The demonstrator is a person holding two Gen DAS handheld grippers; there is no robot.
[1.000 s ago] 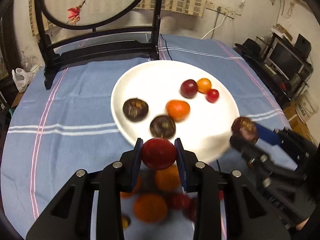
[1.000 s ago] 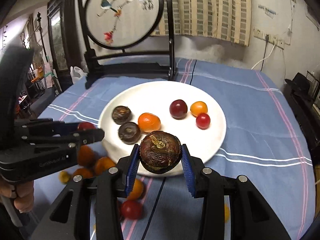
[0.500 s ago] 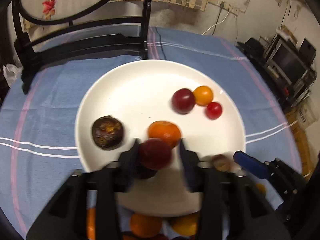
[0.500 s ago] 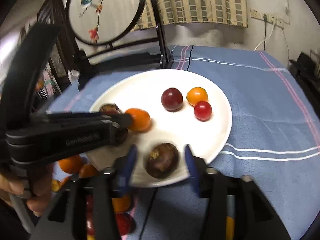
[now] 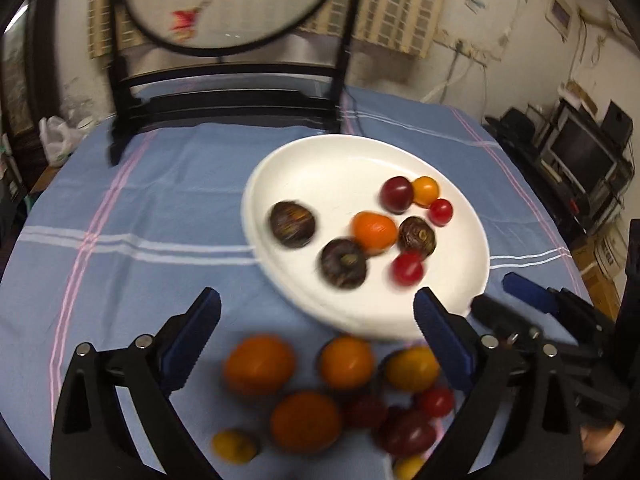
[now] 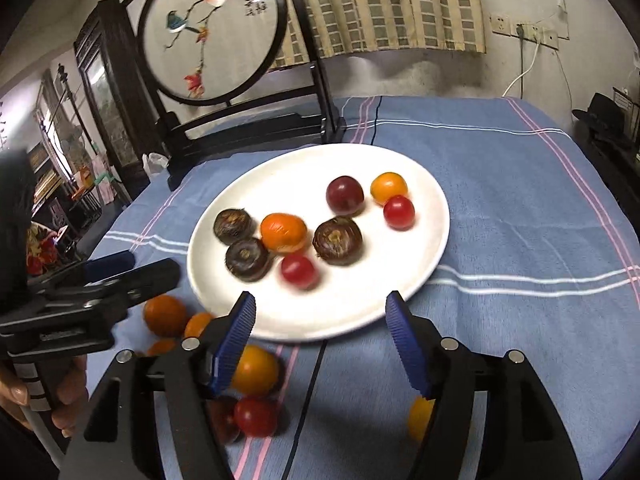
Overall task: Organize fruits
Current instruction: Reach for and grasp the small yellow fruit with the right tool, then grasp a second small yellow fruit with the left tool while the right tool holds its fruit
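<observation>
A white plate [image 5: 344, 160] [image 6: 424, 256] on the blue cloth holds several fruits: three dark brown round ones, an orange one [image 6: 283, 232], a dark red one [image 6: 345, 195], and small tomatoes. A red tomato [image 5: 407, 269] [image 6: 298, 270] and a brown fruit [image 5: 417, 235] [image 6: 338, 241] lie loose on the plate. My left gripper [image 5: 316, 328] is open and empty above a pile of orange, yellow and red fruits [image 5: 304, 420] on the cloth. My right gripper [image 6: 320, 336] is open and empty at the plate's near rim.
A black stand with a round embroidered screen [image 6: 212, 28] rises at the table's back. More loose fruits [image 6: 254, 372] lie on the cloth in front of the plate. A black cable [image 6: 308, 400] runs across the cloth. Shelves with electronics [image 5: 580, 152] stand to the right.
Both grippers opened and let their fruits go onto the plate: the left a red tomato, the right a brown fruit. Both then pulled back toward the near side.
</observation>
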